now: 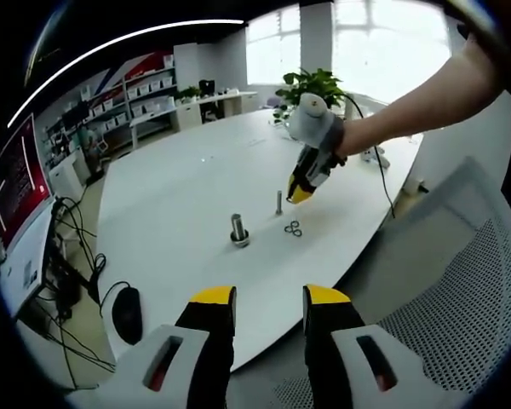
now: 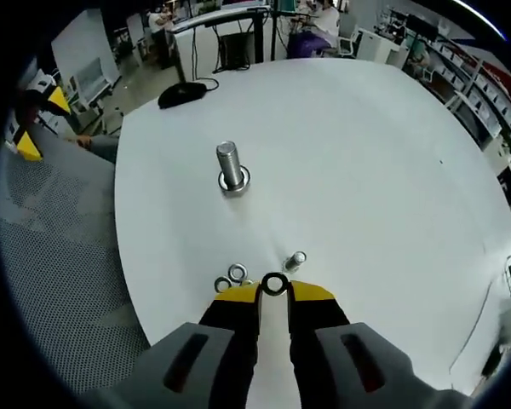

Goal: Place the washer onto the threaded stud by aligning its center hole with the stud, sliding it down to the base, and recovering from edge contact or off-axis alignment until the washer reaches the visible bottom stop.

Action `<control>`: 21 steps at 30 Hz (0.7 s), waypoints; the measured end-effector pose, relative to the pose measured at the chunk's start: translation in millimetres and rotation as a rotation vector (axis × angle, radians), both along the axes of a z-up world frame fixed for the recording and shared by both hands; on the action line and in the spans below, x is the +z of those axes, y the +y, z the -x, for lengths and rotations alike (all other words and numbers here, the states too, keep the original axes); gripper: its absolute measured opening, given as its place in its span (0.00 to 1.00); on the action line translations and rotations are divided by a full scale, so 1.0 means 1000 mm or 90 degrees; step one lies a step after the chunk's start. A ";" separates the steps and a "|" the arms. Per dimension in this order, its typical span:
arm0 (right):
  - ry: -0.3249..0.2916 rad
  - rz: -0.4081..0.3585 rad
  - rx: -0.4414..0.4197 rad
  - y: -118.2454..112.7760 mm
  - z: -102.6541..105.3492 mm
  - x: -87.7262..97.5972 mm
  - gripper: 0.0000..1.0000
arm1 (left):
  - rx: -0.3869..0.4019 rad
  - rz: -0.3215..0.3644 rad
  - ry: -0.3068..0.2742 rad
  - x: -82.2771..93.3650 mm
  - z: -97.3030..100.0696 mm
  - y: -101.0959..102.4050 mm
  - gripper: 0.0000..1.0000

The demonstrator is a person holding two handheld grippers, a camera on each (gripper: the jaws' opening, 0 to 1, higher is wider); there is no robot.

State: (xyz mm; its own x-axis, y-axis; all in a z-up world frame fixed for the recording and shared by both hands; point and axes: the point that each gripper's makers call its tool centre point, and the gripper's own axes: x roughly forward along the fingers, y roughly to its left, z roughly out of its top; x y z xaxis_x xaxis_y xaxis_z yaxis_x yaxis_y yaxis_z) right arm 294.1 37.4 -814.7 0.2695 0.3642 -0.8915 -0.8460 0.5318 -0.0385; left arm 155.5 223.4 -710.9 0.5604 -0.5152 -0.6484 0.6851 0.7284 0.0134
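The large threaded stud (image 1: 239,230) (image 2: 231,167) stands upright in a nut base on the white table (image 1: 170,196) (image 2: 366,170). My right gripper (image 2: 274,290) (image 1: 300,194) is shut on a dark washer (image 2: 274,284), held at its fingertips above the table's near edge, well short of the stud. Just under it lie two or three loose washers (image 2: 230,277) (image 1: 293,227) and a small upright bolt (image 2: 295,260) (image 1: 278,202). My left gripper (image 1: 270,298) hangs open off the table edge with nothing between its fingers; its yellow fingertips (image 2: 58,98) show at the far left.
A black mouse (image 1: 126,313) (image 2: 181,94) with its cable lies near the table's far end. A grey mesh chair (image 1: 460,281) (image 2: 60,256) stands beside the table edge. A potted plant (image 1: 311,85) and a red monitor (image 1: 17,179) are further off.
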 end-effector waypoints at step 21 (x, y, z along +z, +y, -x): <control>-0.042 0.000 -0.014 0.006 -0.019 0.012 0.14 | -0.002 0.005 -0.008 0.002 0.000 0.000 0.29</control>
